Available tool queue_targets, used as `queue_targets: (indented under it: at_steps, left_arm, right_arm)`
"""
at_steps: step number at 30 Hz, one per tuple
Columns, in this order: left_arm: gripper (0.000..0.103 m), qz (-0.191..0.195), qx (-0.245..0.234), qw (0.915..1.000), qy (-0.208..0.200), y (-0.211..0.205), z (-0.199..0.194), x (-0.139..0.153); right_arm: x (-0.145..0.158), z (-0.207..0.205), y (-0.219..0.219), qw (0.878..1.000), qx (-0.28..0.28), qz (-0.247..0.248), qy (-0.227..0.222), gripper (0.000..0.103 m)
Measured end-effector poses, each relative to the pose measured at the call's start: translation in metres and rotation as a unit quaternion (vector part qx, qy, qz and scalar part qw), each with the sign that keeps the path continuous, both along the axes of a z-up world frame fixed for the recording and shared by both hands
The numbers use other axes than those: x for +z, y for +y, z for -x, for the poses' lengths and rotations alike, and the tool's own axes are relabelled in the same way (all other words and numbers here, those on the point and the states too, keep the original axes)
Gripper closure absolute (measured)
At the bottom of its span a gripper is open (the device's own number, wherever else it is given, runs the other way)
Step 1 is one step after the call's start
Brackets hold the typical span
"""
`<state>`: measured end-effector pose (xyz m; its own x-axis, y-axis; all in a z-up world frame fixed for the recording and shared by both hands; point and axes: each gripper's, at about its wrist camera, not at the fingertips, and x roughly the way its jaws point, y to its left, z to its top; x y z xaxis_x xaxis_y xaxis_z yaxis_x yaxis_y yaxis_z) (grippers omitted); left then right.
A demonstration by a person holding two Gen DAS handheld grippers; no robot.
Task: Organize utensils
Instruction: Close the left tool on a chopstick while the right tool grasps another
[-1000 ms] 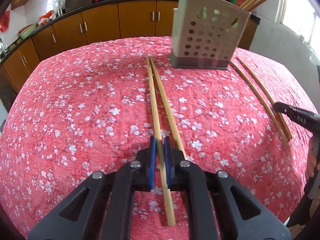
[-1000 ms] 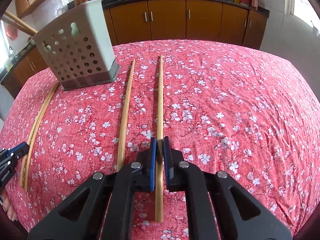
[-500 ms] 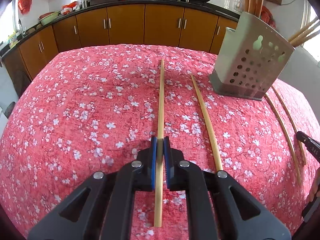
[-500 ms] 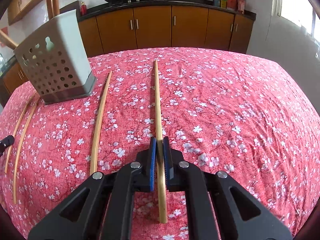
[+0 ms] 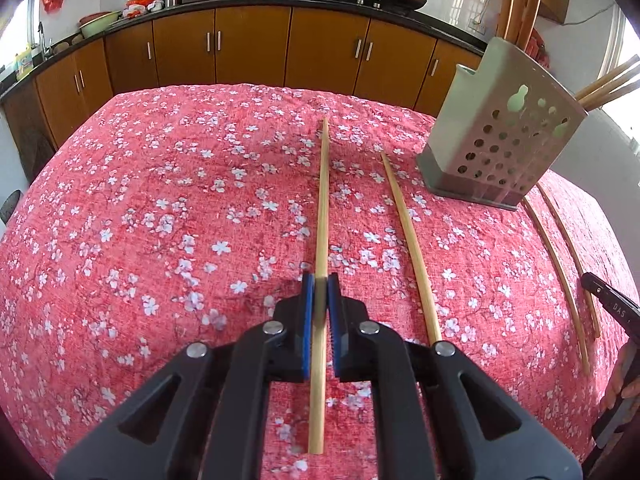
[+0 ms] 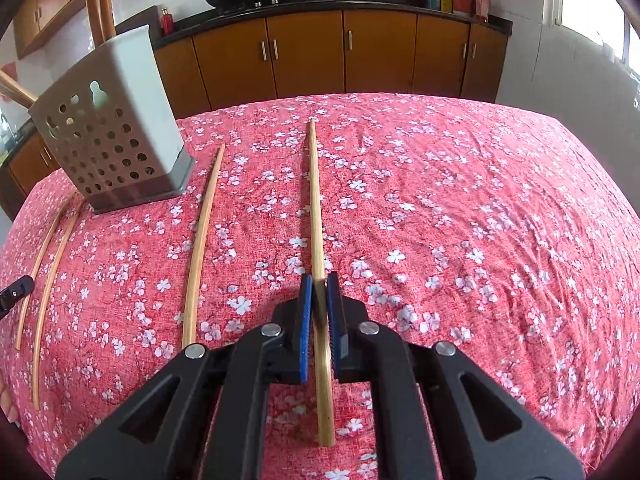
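L hand-held gripper (image 5: 319, 286), lower centre of L wrist view: blue pads clamped on a chopstick (image 5: 322, 200) near its thick end; shaft runs up-frame, tip toward the far worktop edge. Looks lifted just clear of the red floral cloth (image 5: 140, 200), though contact at the tip can't be told. Just R of it a 2nd loose chopstick (image 5: 408, 240) lies flat on the cloth. Beyond, upper right, the perforated grey utensil holder (image 5: 508, 148) stands w/ several chopsticks already poking out the top. Two more loose sticks (image 5: 560, 264) lie at the right edge, near the other tool's tip.

R hand-held gripper (image 6: 319, 286), lower centre of R wrist view: pads likewise closed on its own chopstick (image 6: 314, 200), pointing up-frame. A spare stick (image 6: 202, 240) lies to its left; holder (image 6: 116, 144) sits upper left; a pair of sticks (image 6: 48, 256) at far left edge.

Step, as I read it: both sticks gripped, pick-up done, transport to holder about to begin. Next move calls for raising each stick, tipping it toward vertical, lining the end over the holder's open top, then releasing. Watch: the two tools converge on one holder, so prob. go one at a time. Roughly half left — four sticks on the cloth.
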<state>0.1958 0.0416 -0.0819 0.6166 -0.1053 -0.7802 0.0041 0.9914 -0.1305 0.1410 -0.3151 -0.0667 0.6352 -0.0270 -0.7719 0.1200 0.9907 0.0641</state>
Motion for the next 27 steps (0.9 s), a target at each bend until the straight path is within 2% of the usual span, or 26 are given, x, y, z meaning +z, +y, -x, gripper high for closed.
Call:
queue_targets:
  at_steps: [27]
  left_arm:
    - [0.093, 0.003, 0.002, 1.0000, 0.000, 0.0005, 0.0008, 0.0009]
  right_arm:
    - [0.0001, -0.0004, -0.0012, 1.000, -0.001, -0.001, 0.001, 0.094]
